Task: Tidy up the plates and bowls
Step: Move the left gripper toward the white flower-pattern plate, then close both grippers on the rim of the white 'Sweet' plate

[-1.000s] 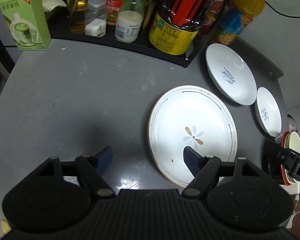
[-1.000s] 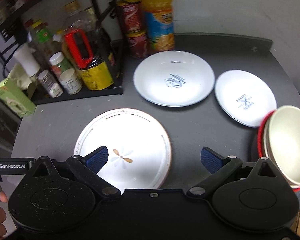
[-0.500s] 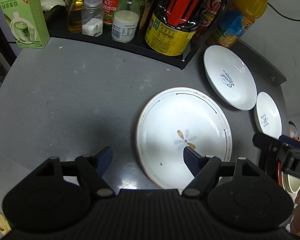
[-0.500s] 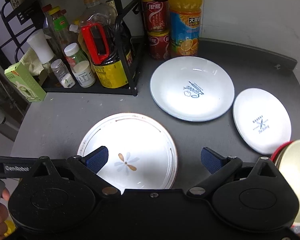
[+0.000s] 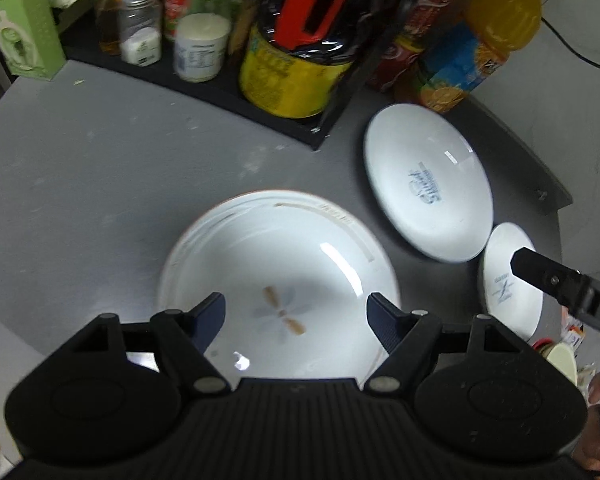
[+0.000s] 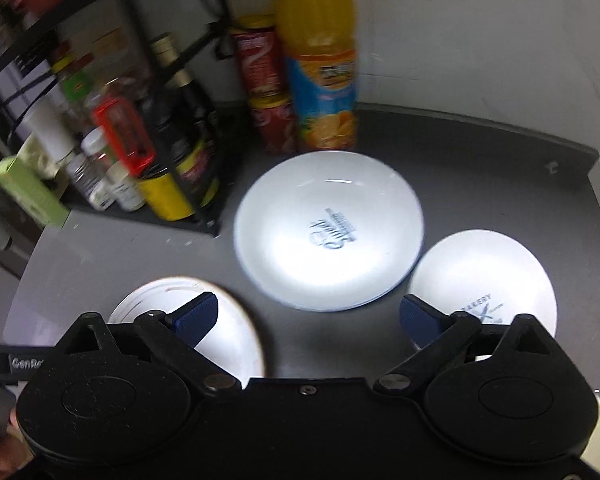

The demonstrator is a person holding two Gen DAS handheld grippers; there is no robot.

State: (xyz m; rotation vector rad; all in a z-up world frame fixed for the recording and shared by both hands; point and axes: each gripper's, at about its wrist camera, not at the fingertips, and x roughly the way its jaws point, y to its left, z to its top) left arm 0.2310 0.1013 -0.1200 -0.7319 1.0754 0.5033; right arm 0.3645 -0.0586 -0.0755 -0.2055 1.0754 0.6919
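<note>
A large white plate with a flower (image 5: 276,280) lies on the grey table, and my left gripper (image 5: 296,308) hangs open right above its middle with nothing between the pads. Further right lie a deep white plate with blue script (image 5: 428,188) and a small white plate (image 5: 508,284). My right gripper (image 6: 308,308) hovers over the near rim of the script plate (image 6: 328,228). Its jaws are closing slightly but stand wide and grip nothing. Its right fingertip overlaps the small plate (image 6: 484,280), its left one the flower plate (image 6: 228,344). A cream bowl (image 5: 560,360) peeks in at the right edge.
A black rack (image 5: 228,92) at the back holds jars, bottles and a yellow can (image 5: 292,80). An orange juice bottle (image 6: 320,80) and red cans (image 6: 264,92) stand behind the script plate. A green carton (image 5: 24,28) sits far left. The table's raised back edge (image 6: 500,128) runs behind.
The left gripper has slid right until the flower plate lies under it. The right gripper has shifted right and forward toward the script plate; the bowl stack has nearly left its view.
</note>
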